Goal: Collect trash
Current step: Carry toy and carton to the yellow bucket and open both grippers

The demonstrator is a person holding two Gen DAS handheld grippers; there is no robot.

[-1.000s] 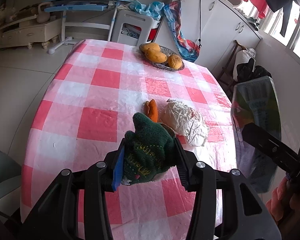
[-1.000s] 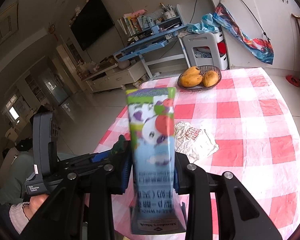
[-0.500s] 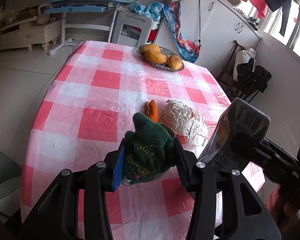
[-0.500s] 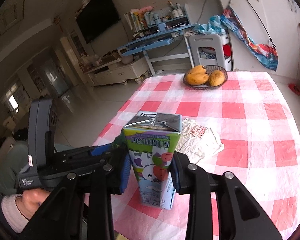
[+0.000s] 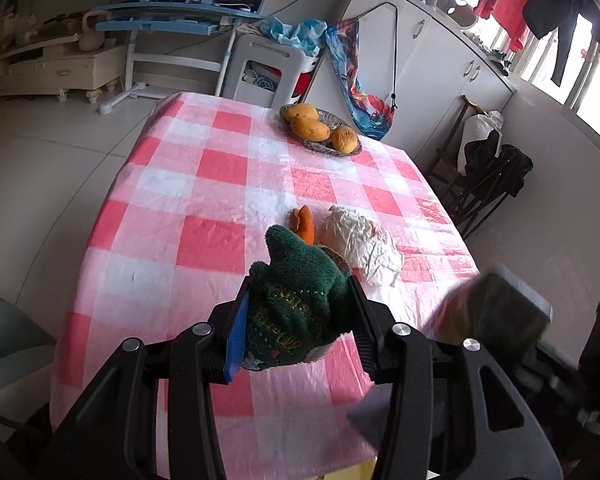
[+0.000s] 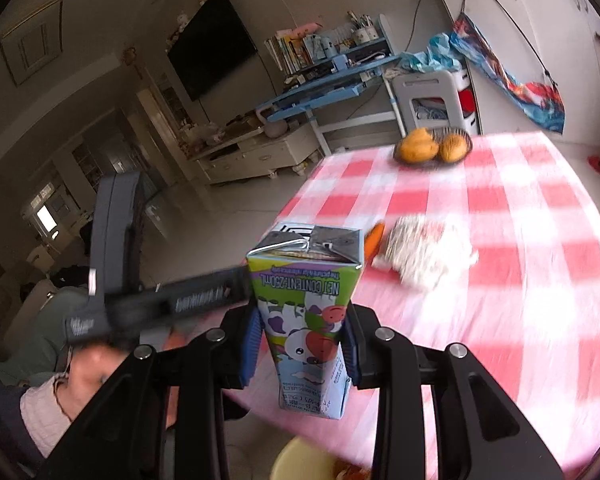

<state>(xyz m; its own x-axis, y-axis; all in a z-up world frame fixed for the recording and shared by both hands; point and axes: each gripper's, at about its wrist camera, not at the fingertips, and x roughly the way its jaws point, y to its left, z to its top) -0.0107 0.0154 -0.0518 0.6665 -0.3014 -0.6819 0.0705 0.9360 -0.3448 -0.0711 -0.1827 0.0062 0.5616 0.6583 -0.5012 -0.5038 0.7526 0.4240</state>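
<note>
**Two pieces of trash held at the near table edge, ready for binning**

The left gripper (image 5: 298,320) is clamped on a dark green knitted cloth item (image 5: 296,312); the right gripper (image 6: 302,344) is clamped on an upside-down green and purple milk carton (image 6: 306,312). A yellow bin rim (image 6: 300,460) is glimpsed at 6 o'clock below the carton, so a drop there is judged the next move, calling for lowering over it and then release. On the pink-and-white checked tablecloth (image 5: 204,208), an orange peel scrap (image 5: 302,224) and a crumpled white paper wrapper (image 5: 364,244) are left at 12 to 1 o'clock, touching or just beside each other. A woven basket of mangoes (image 5: 320,130) is set at the far edge; a blue desk (image 5: 168,20) and white cabinets (image 5: 432,72) lie beyond.
</note>
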